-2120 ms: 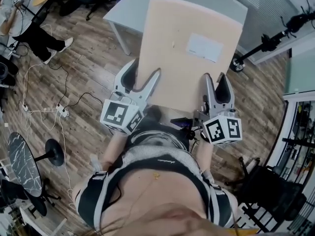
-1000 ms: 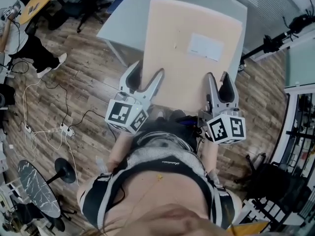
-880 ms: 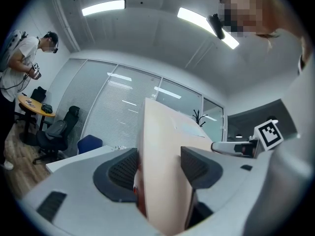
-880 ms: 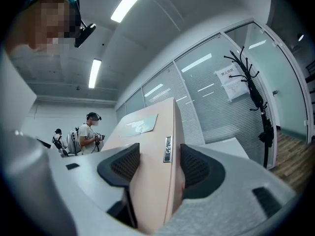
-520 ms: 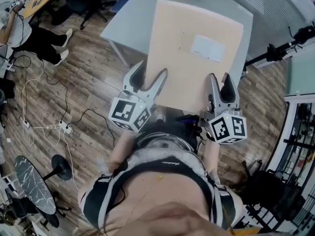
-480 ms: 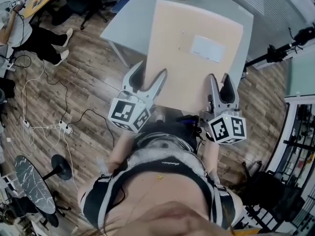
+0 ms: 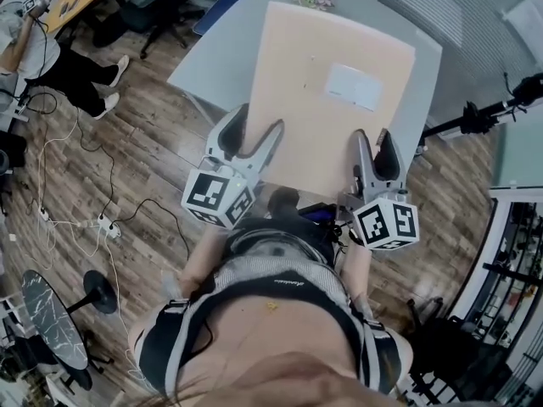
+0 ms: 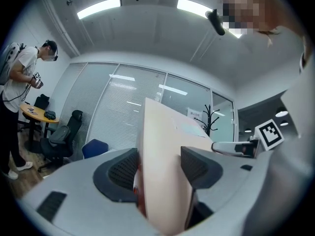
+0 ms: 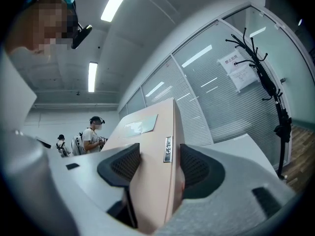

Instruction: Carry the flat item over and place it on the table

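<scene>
More of the grey table (image 7: pixel 216 53) is seen under the flat panel (image 7: pixel 327 117) than earlier; wooden floor (image 7: pixel 127 159) is spread to the left. The panel is held over the tabletop, its near edge pinched by the left gripper (image 7: pixel 254 124) and the right gripper (image 7: pixel 372 136), both pointed far.

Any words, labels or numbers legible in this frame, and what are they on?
Nothing can be read outright.
White label on the flat board: print too small.
Metal tag on the board's edge: marks blurred.
Paper notice on the glass wall: characters blurred.
Square markers: patterns only, no letters.
</scene>
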